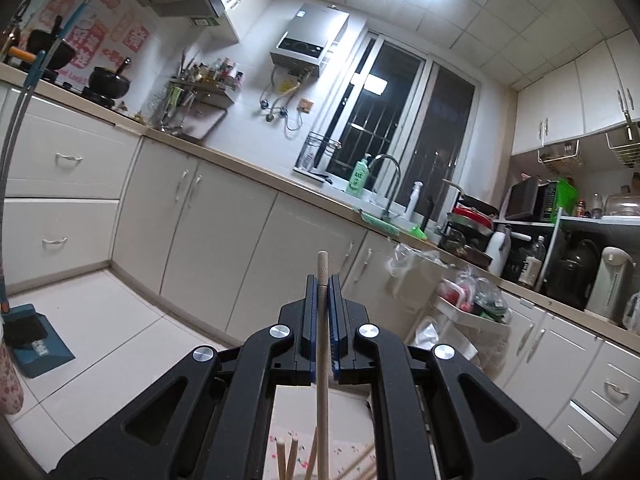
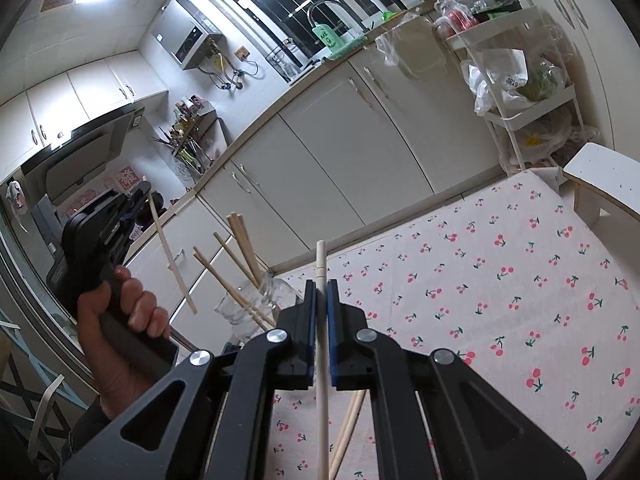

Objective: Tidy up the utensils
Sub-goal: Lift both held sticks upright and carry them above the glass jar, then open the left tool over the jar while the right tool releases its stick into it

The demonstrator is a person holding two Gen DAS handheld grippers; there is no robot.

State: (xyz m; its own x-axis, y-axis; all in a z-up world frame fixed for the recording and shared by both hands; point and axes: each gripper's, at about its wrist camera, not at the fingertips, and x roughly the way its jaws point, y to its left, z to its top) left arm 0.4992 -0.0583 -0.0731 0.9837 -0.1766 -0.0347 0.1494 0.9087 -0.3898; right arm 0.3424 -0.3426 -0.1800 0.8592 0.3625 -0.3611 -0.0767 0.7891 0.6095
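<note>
Your left gripper (image 1: 323, 280) is clamped on one wooden chopstick (image 1: 322, 344), which runs straight up the middle of the left view, its blunt end poking out past the fingertips at twelve o'clock. That gripper faces the kitchen cabinets (image 1: 208, 240) rather than the table.

Your right gripper (image 2: 321, 285) is likewise closed on a second, paler chopstick (image 2: 321, 360), its tip standing clear of the pads at twelve o'clock.

In the right view, your left hand (image 2: 120, 320) sits at nine o'clock, wrapped around the black handle. The left gripper's chopstick hangs tilted from its jaws, clear of everything else.

Between that hand and the right gripper stands a glass jar (image 2: 256, 304) at about ten o'clock, with several chopsticks (image 2: 240, 248) leaning in it. The jar rests on the cherry-print tablecloth (image 2: 500, 280). More loose chopsticks (image 2: 348, 424) lie on the cloth just under the right gripper, at six o'clock.
</note>
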